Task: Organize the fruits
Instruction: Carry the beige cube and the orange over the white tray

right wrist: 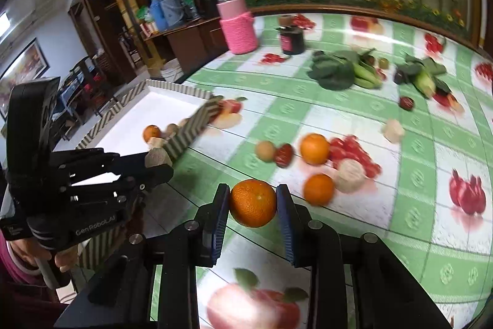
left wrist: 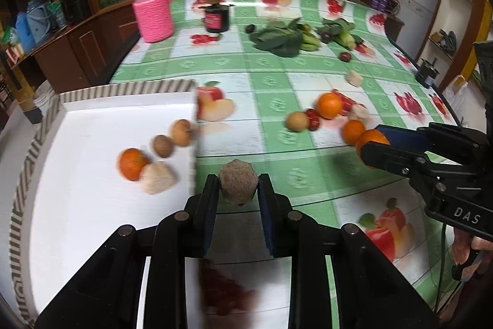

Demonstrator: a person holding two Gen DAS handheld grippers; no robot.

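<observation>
A: While both tongs are loaded, what worries you most?

B: The left tongs [left wrist: 238,185] are clamped on a rough beige-brown fruit [left wrist: 238,185], faceted and lumpy, so the pads meet it on uneven faces. It hangs in the lower middle of the left wrist view, just right of the white tray [left wrist: 92,205] wall. If it twists in the grip it could drop onto the counter [left wrist: 308,82] short of the tray.

A: And the right side?

B: The right tongs [right wrist: 253,207] are closed on a mandarin [right wrist: 253,207], held at its widest part, lower middle of the right wrist view, above the counter. Round and smooth-skinned; a hard squeeze may bruise it, a loose one lets it roll out.

A: Anything about the tray itself?

B: In the left part of the left view it already holds an orange fruit [left wrist: 133,164], a beige chunk [left wrist: 158,178] and two brown round fruits [left wrist: 172,137], close together. A careless release could knock them around. The striped tray wall [right wrist: 191,128] could also catch a low-carried fruit.

A: And the two tools?

B: They sit near each other; I judge a collision possible if both head for the tray together.
</observation>
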